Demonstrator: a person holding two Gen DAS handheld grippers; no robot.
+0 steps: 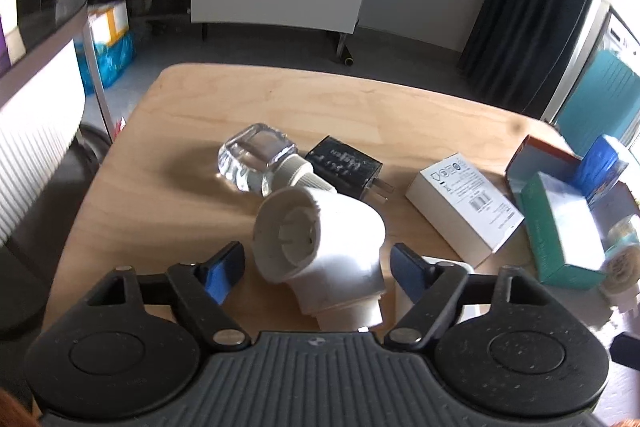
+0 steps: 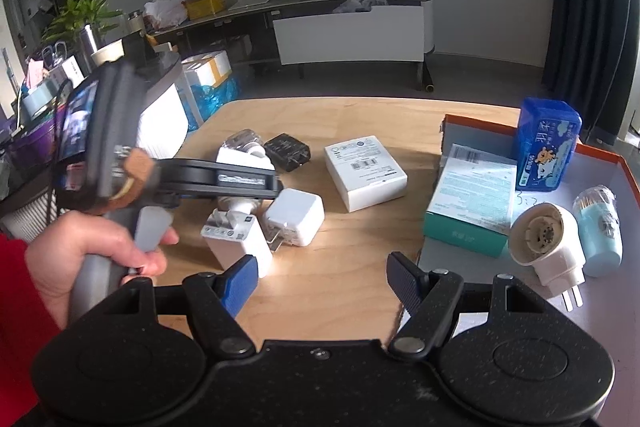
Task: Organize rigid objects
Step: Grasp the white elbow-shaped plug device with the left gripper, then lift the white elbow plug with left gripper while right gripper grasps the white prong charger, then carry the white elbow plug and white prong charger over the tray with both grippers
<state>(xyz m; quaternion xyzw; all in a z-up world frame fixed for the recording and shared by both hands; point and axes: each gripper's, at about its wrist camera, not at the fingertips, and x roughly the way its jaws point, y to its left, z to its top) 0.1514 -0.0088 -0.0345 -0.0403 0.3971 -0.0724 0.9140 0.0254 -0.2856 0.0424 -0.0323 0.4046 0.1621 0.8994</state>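
Observation:
My left gripper (image 1: 318,265) is open, its jaws on either side of a white plug-in device (image 1: 320,247) that lies on the wooden table (image 1: 192,99). Behind it lie a clear glass bottle (image 1: 256,157) and a black charger (image 1: 346,167). A white box (image 1: 464,207) lies to the right. My right gripper (image 2: 322,283) is open and empty above the table's near edge. In the right wrist view the left gripper (image 2: 224,183) hovers over white chargers (image 2: 294,215). An orange-rimmed tray (image 2: 600,151) holds a second white plug-in device (image 2: 546,243).
The tray also holds a teal box (image 2: 472,203), a blue container (image 2: 546,147) and a pale blue bottle (image 2: 600,231). A white flat box (image 2: 366,171) lies mid-table. A sideboard (image 2: 348,27) stands behind; a radiator-like white unit (image 1: 36,155) is left of the table.

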